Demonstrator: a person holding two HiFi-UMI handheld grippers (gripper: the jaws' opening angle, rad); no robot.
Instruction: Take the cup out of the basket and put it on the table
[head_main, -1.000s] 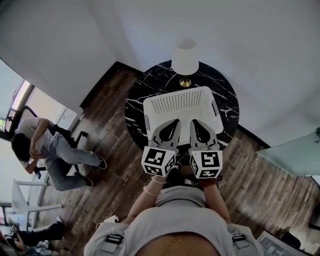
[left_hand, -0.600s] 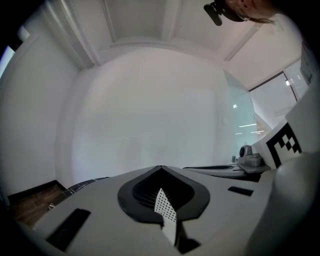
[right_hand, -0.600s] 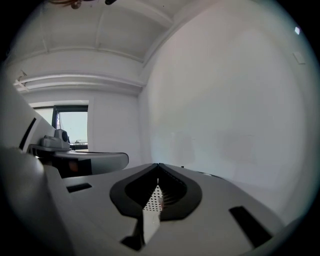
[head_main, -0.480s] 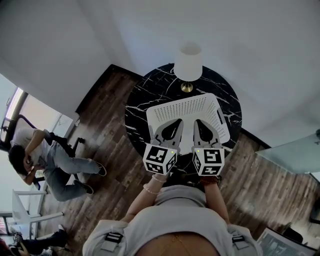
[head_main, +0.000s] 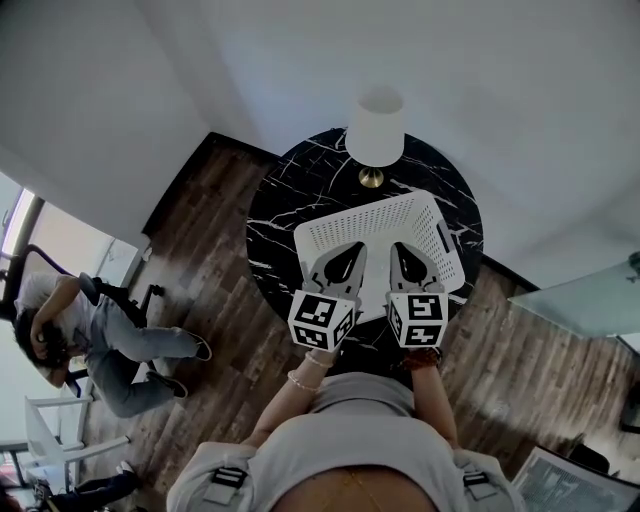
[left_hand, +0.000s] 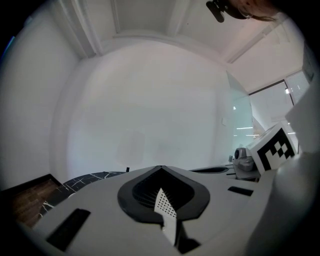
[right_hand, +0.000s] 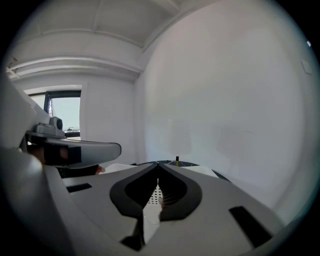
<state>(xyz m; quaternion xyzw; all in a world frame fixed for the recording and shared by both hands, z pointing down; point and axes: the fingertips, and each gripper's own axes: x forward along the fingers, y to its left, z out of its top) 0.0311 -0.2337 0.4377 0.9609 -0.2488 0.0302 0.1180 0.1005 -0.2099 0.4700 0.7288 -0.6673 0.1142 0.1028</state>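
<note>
A white perforated basket stands on the round black marble table. No cup shows in any view; the basket's inside is mostly hidden under my grippers. My left gripper and right gripper hover side by side over the basket's near half, pointing away from me. Both have their jaws closed tip to tip with nothing between them. In the left gripper view the tips of the left gripper meet, and a sliver of the basket shows below. The right gripper looks the same in its own view.
A white-shaded lamp on a brass foot stands at the table's far edge, just behind the basket. Wooden floor surrounds the table. A person sits on a chair at the far left. A glass panel is at the right.
Both grippers stay shut over the basket's near half, barely moved. The head view has shifted a little, and the seated person at the left has drifted toward the frame edge.
</note>
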